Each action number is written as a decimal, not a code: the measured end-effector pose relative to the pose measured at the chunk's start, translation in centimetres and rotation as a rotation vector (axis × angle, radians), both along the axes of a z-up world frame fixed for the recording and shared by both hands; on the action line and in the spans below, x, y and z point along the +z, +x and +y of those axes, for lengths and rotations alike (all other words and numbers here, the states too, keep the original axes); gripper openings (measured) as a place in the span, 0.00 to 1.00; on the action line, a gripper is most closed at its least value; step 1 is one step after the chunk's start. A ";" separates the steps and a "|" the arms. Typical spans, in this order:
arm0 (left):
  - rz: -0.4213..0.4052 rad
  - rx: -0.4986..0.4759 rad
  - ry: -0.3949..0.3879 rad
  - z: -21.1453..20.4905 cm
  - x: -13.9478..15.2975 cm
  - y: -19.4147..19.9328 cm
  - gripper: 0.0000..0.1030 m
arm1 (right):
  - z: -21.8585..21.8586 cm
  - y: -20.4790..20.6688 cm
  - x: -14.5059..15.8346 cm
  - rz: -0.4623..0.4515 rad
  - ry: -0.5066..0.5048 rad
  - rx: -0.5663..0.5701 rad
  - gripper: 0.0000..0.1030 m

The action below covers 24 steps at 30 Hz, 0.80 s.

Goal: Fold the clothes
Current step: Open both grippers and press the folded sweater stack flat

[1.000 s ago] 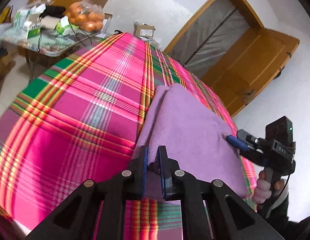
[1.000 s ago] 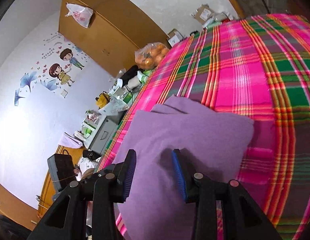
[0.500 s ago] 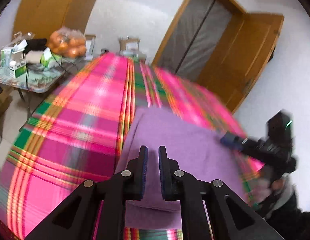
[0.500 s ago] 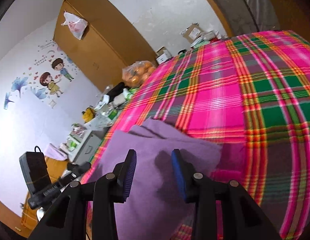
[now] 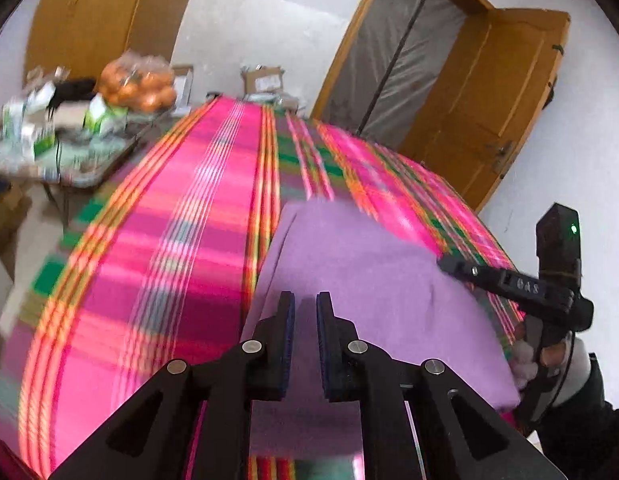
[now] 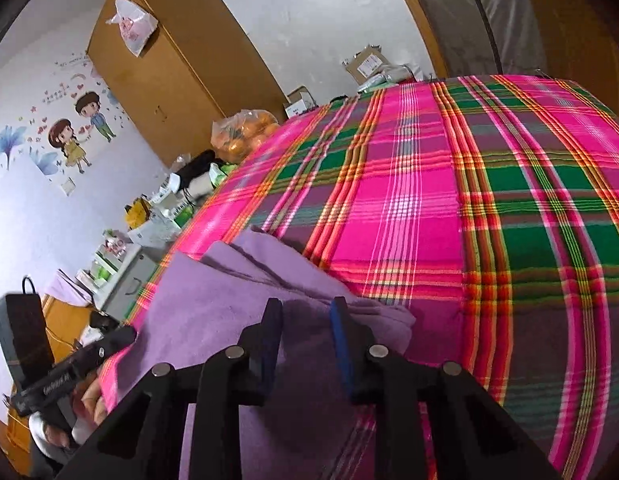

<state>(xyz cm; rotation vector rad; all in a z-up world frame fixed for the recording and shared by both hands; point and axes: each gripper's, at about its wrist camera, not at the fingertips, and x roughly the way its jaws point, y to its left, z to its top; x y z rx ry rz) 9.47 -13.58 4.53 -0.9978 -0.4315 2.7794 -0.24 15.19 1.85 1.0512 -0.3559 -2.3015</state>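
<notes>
At left in the left wrist view, bare plaid bedspread (image 5: 169, 240). At lower centre, left gripper (image 5: 305, 300), jaws almost together, nothing seen pinched. Right of centre, purple cloth (image 5: 369, 272), already folded into a thick pad on the bedspread. At far right, right gripper (image 5: 445, 265) at the cloth's right edge; jaws half wide and just closing, tips astride the layered corner in its own view, no firm pinch visible. Probably taking hold for another fold: bite deep past the edge, catch every layer, lift low, keep edges aligned.
</notes>
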 end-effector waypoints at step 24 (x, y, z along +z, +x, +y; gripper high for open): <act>-0.092 -0.063 0.151 -1.7 -3.0 -8.5 0.11 | -1.1 -1.5 -1.1 -0.026 0.079 -0.023 0.25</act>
